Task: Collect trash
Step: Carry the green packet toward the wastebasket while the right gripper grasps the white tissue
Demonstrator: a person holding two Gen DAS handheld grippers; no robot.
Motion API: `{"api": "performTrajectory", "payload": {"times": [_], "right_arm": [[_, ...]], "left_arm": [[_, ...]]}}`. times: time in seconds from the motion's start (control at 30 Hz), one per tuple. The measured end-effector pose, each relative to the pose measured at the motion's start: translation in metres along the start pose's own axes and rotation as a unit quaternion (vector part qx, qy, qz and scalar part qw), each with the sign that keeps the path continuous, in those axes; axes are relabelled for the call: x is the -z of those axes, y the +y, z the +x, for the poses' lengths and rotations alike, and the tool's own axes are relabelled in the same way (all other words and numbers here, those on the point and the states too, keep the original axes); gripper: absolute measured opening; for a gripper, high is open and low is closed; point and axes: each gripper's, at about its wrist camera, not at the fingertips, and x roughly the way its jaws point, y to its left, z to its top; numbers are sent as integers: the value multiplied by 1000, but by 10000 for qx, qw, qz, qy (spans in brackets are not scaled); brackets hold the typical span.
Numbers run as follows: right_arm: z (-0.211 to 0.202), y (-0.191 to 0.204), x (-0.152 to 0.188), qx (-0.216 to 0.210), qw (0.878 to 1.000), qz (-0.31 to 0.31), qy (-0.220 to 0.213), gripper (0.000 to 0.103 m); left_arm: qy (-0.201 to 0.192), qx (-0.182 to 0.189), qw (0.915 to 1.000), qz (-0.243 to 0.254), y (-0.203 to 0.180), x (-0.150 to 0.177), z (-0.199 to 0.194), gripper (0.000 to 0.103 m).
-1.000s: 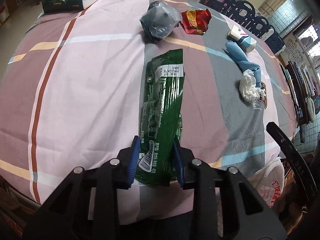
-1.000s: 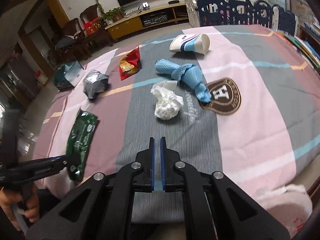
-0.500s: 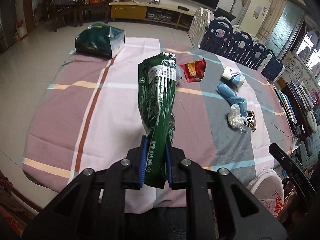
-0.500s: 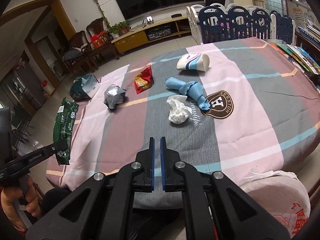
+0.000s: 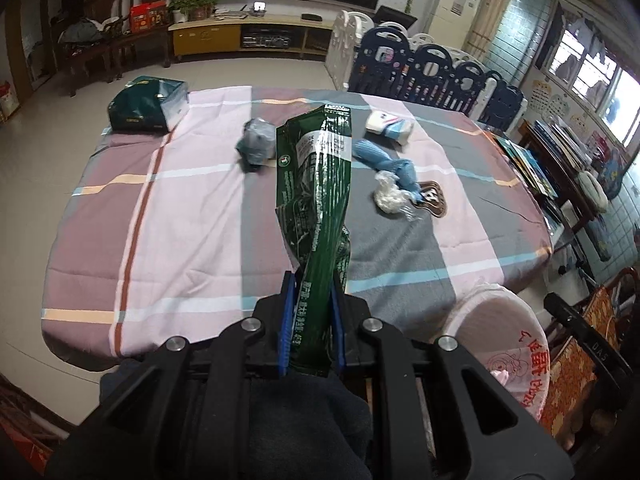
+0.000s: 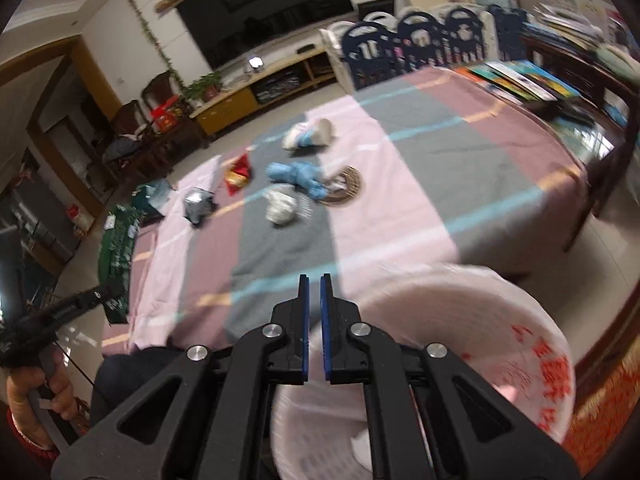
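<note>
My left gripper point(image 5: 310, 320) is shut on a long green wrapper point(image 5: 318, 208) and holds it upright above the table's near edge; the wrapper also shows at the left of the right wrist view point(image 6: 118, 248). My right gripper point(image 6: 314, 320) is shut and empty, just above the rim of a white bin point(image 6: 500, 320) lined with a pink printed bag. The bin also shows at the lower right of the left wrist view point(image 5: 500, 332). On the table lie a silver crumpled bag point(image 5: 256, 146), a blue cloth point(image 5: 384, 162), a white tissue wad point(image 5: 388, 196) and a tipped paper cup point(image 5: 388, 126).
The table wears a pink, grey and mauve striped cloth point(image 5: 192, 208). A red snack wrapper point(image 6: 238, 170) lies by the silver bag. A dark green box point(image 5: 148, 106) sits at the far left corner. Blue and white chairs point(image 5: 424, 68) stand behind; books point(image 6: 520, 80) lie right.
My left gripper has carried the green wrapper back and toward the right, with the bin now in its view. My right gripper has swung right and down over the bin's rim.
</note>
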Motion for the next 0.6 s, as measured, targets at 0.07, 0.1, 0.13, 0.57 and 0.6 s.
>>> {"api": "performTrajectory", "payload": {"times": [0.07,0.1,0.13,0.57,0.6], "right_arm": [[-5,-24,17,292,9993,126,199,6],[-5,-32,25,387,9986,178,314,6],[-3,-41,36,541,9970,230,505,6],[-6,-96,72,664,9839,1395,895,63],[-13,-97,68,712,9852,1375,739,63]], "left_arm": [[74,162,9996,224,-22,7,1,17],[109,227,9990,364,-34,12,1,17],[151,293,9984,465,-43,15,1,17],[991,1205,9815,1112,-110,54,31,17],[1044,1262,9799,1135,-113,56,34,17]]}}
